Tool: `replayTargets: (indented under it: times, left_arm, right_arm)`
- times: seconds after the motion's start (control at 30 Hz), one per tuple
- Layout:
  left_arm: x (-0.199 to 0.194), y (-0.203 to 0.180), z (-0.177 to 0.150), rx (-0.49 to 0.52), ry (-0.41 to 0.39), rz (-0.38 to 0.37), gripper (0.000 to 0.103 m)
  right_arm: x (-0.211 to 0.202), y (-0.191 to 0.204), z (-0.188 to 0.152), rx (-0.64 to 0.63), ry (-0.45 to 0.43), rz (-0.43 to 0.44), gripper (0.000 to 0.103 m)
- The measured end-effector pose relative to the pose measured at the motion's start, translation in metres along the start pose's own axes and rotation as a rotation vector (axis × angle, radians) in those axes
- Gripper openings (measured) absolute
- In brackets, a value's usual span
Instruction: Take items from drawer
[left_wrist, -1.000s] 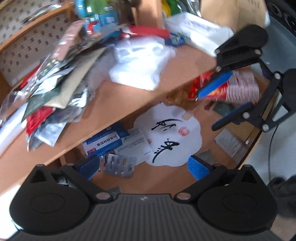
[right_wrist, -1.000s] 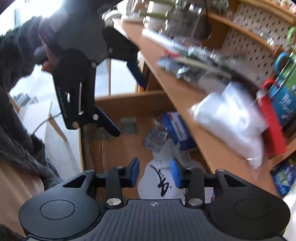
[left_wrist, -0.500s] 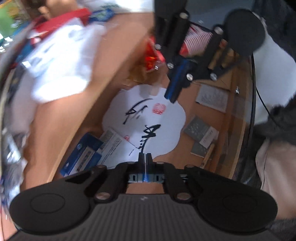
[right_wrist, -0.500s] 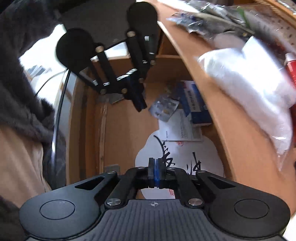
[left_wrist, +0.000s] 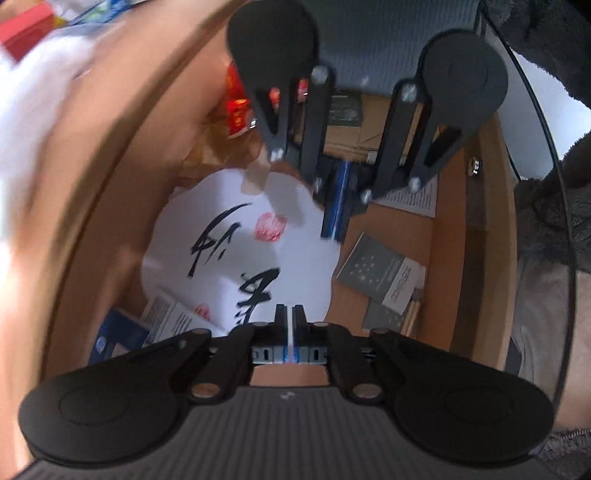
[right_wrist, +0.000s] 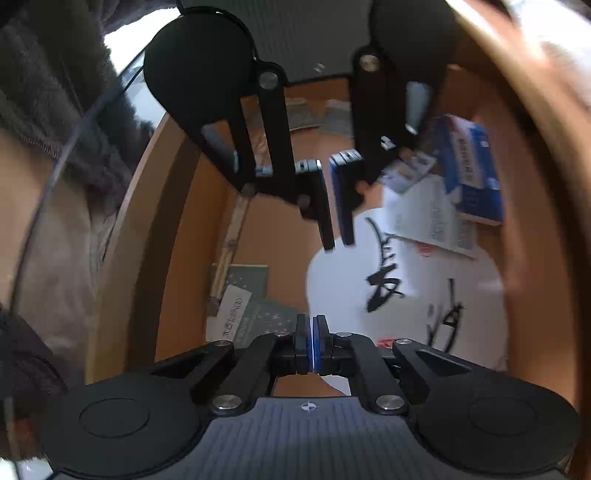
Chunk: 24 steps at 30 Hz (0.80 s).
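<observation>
Both claws, left (left_wrist: 289, 316) and right (right_wrist: 312, 328), are closed and empty above the full drawer (left_wrist: 476, 236); nothing looks removed yet.

Both my grippers hang over the open drawer (left_wrist: 476, 266), facing each other: my left gripper (left_wrist: 290, 314) from one end, my right gripper (right_wrist: 312, 325) from the other, each with its fingers pressed together. Below and between them the paper fan (left_wrist: 240, 254) lies flat on the drawer floor. A leaflet (right_wrist: 432, 218) overlaps the fan's edge, and a medicine box (right_wrist: 471, 173) sits on that leaflet, against the drawer's inner side. Two small booklets (left_wrist: 380, 273) lie beside the fan toward the drawer's front wall.
</observation>
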<state>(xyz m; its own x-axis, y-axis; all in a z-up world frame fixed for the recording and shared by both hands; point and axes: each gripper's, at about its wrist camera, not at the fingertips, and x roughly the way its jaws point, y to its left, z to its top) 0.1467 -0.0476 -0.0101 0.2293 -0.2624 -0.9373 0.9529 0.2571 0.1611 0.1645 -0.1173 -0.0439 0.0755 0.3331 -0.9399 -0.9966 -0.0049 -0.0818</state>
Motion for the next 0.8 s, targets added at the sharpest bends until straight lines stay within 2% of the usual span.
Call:
replayTargets:
  times: [0.07, 0.1, 0.17, 0.2, 0.27, 0.3, 0.33, 0.37, 0.4, 0.47, 0.63, 0.8]
  left_arm:
    - [0.007, -0.004, 0.005, 0.003, 0.005, -0.008, 0.009]
    - [0.012, -0.005, 0.007, -0.001, 0.013, -0.014, 0.013]
    - [0.020, -0.009, 0.010, -0.008, 0.028, -0.012, 0.028]
    - [0.022, -0.010, 0.010, -0.012, 0.029, -0.006, 0.037]
    - [0.024, -0.013, 0.011, -0.021, 0.025, -0.018, 0.039]
    - [0.024, -0.013, 0.011, -0.031, 0.024, -0.027, 0.048]
    - [0.023, -0.013, 0.012, -0.042, 0.021, -0.029, 0.064]
    - [0.023, -0.013, 0.012, -0.054, 0.018, -0.031, 0.072]
    - [0.023, -0.014, 0.012, -0.060, 0.017, -0.030, 0.075]
    - [0.025, -0.014, 0.013, -0.067, 0.018, -0.030, 0.075]
    - [0.031, -0.010, 0.009, -0.110, 0.025, -0.070, 0.075]
    - [0.038, -0.008, 0.007, -0.133, 0.049, -0.095, 0.077]
  right_arm:
    - [0.009, 0.002, 0.000, -0.013, 0.002, 0.034, 0.003]
    - [0.012, 0.003, 0.000, -0.020, 0.001, 0.046, 0.003]
    - [0.017, 0.004, -0.001, -0.015, -0.004, 0.075, 0.004]
    - [0.018, 0.004, -0.001, -0.017, -0.008, 0.086, 0.007]
    - [0.016, 0.006, -0.004, -0.015, -0.022, 0.086, 0.017]
    - [0.016, 0.006, -0.005, -0.006, -0.026, 0.086, 0.020]
    - [0.016, 0.006, -0.006, 0.003, -0.032, 0.089, 0.024]
    - [0.016, 0.007, -0.006, 0.013, -0.038, 0.093, 0.025]
    - [0.017, 0.008, -0.006, 0.012, -0.035, 0.098, 0.027]
    - [0.023, 0.011, -0.006, 0.017, -0.010, 0.100, 0.036]
    - [0.030, 0.012, -0.006, 0.040, 0.018, 0.099, 0.036]
    - [0.032, 0.014, -0.008, 0.041, 0.033, 0.071, 0.044]
